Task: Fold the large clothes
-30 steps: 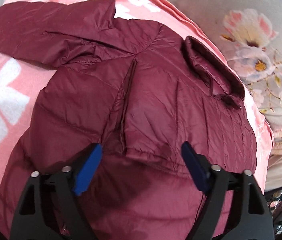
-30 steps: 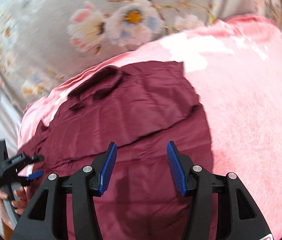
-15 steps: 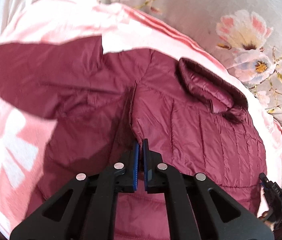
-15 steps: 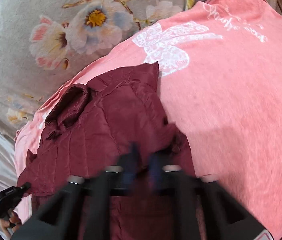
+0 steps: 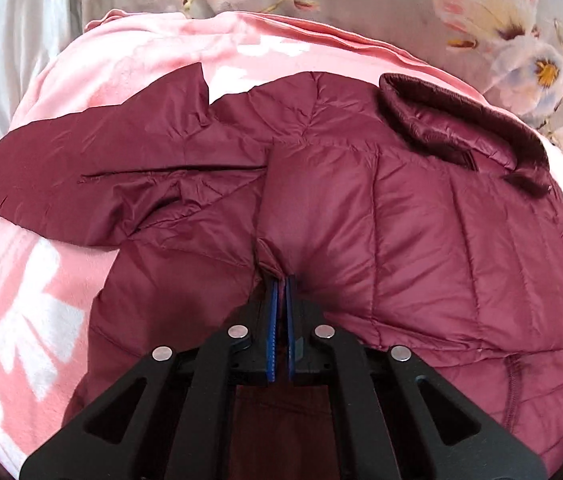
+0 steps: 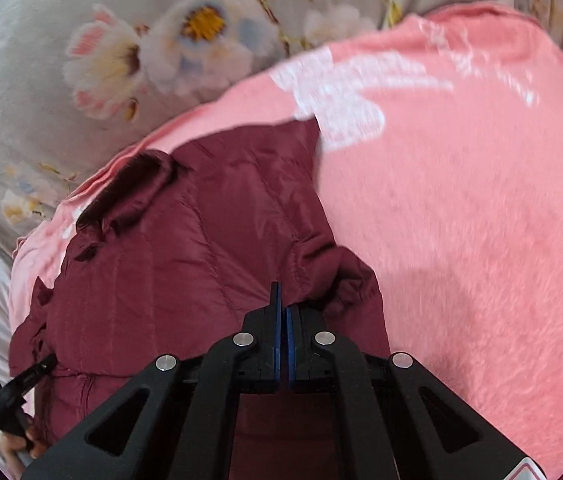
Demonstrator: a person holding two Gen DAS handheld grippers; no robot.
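Your left gripper (image 5: 280,280) is pinched tight on a fold of the maroon puffer jacket (image 5: 401,240) at lower centre of the left view. Your right gripper (image 6: 281,300) is pressed together on bunched jacket fabric at lower centre of its view. The jacket lies spread on the pink blanket (image 6: 481,220), collar (image 5: 461,128) at upper right in the left view, one sleeve (image 5: 81,168) flung out to the left. Floral bedsheet (image 6: 121,60) runs behind the blanket. Nothing sits on the jacket. In the right view's lower left corner, the other gripper and your hand (image 6: 13,444) show at the jacket's edge.
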